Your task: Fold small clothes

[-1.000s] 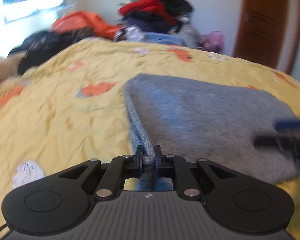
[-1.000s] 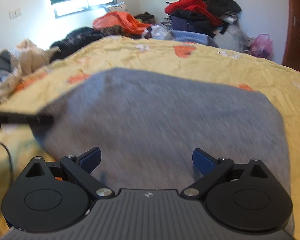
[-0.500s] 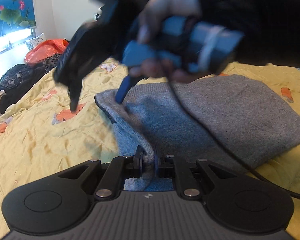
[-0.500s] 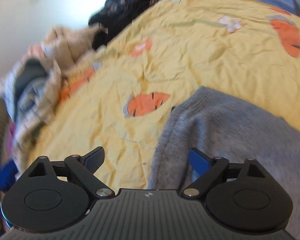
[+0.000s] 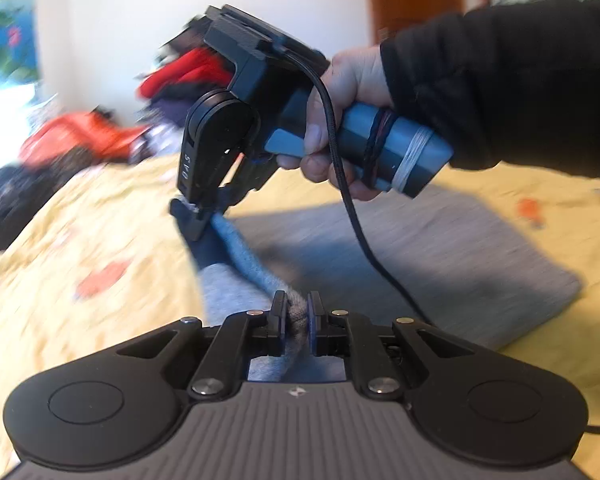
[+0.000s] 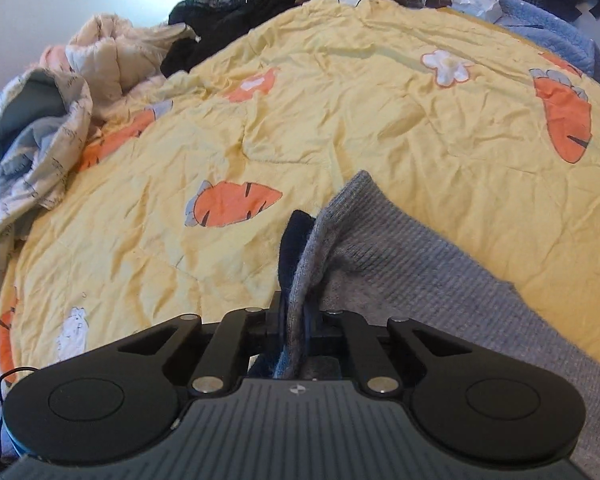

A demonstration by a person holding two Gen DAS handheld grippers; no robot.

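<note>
A grey knitted garment (image 5: pixel 452 264) with a dark blue inner layer lies on the yellow carrot-print bedspread (image 5: pixel 100 264). My left gripper (image 5: pixel 297 322) is shut on the garment's near edge. My right gripper (image 6: pixel 296 320) is shut on the garment's left edge, where grey knit (image 6: pixel 412 276) and dark blue cloth (image 6: pixel 294 240) bunch between the fingers. In the left wrist view the right gripper (image 5: pixel 198 216) hangs over the garment, held by a hand in a black sleeve, pinching the edge farther along.
Piles of clothes lie at the bed's far side: red and orange ones (image 5: pixel 180 76), black ones (image 6: pixel 236 24), a beige and grey heap (image 6: pixel 52 120) at the left. A black cable (image 5: pixel 356 216) hangs from the right gripper across the garment.
My right gripper was open beside the garment; it has now closed on the garment's left edge. The left gripper kept its hold on the near edge.
</note>
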